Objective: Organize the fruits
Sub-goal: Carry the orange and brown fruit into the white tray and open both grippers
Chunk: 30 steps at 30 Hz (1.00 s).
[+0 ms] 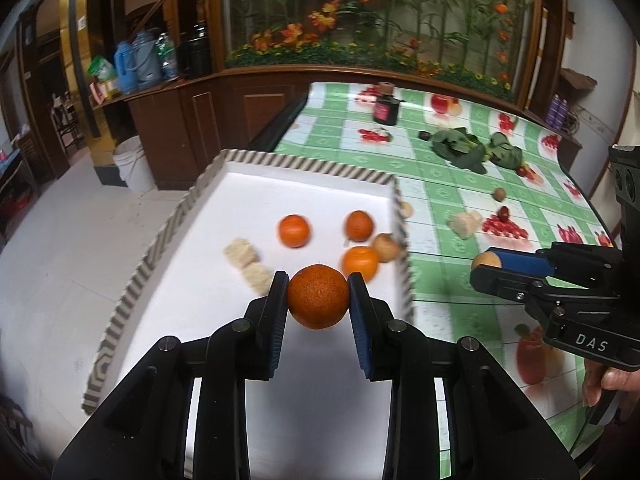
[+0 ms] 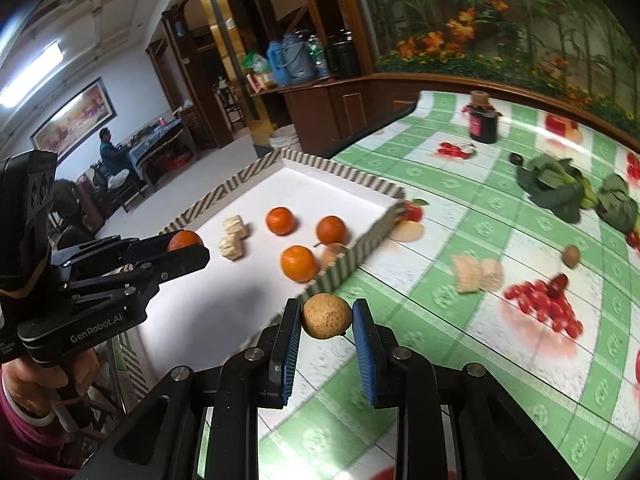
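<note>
My left gripper (image 1: 318, 286) is shut on an orange (image 1: 318, 296), held over the near part of a white tray with a striped rim (image 1: 304, 164). Three more oranges (image 1: 294, 230) lie in the tray, with a small brown fruit (image 1: 386, 247) by its right wall and two pale puffed cakes (image 1: 242, 254). My right gripper (image 2: 327, 314) is shut on a tan round fruit (image 2: 327, 316), just outside the tray's near right rim (image 2: 344, 178), over the green checked cloth. Each gripper shows in the other's view: the right gripper (image 1: 484, 264), the left gripper (image 2: 186, 246).
On the cloth to the right lie leafy greens (image 2: 552, 188), a dark jar (image 2: 483, 122), two pale cakes (image 2: 478, 274), a brown fruit (image 2: 571, 256) and a red date (image 2: 558, 284). A white bucket (image 1: 134, 164) stands on the floor left of the table. A person sits far back.
</note>
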Tool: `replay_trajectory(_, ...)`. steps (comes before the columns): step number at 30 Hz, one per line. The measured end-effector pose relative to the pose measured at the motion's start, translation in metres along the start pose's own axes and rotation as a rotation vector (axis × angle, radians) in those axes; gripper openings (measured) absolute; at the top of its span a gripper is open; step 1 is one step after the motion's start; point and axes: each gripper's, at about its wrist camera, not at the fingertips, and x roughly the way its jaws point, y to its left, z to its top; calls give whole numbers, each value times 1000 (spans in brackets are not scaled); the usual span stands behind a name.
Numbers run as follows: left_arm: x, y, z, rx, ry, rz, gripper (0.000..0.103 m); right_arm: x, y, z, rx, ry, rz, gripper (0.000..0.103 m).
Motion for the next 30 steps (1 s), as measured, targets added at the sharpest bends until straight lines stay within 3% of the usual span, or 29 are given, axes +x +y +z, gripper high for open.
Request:
replay_trajectory(13,16,48,-15,-104,68,9,29,52,41,21,-101,80,49,25)
replay_trajectory(30,41,53,-22,-137,152,-8,29,107,58,20,-200,167,24,25)
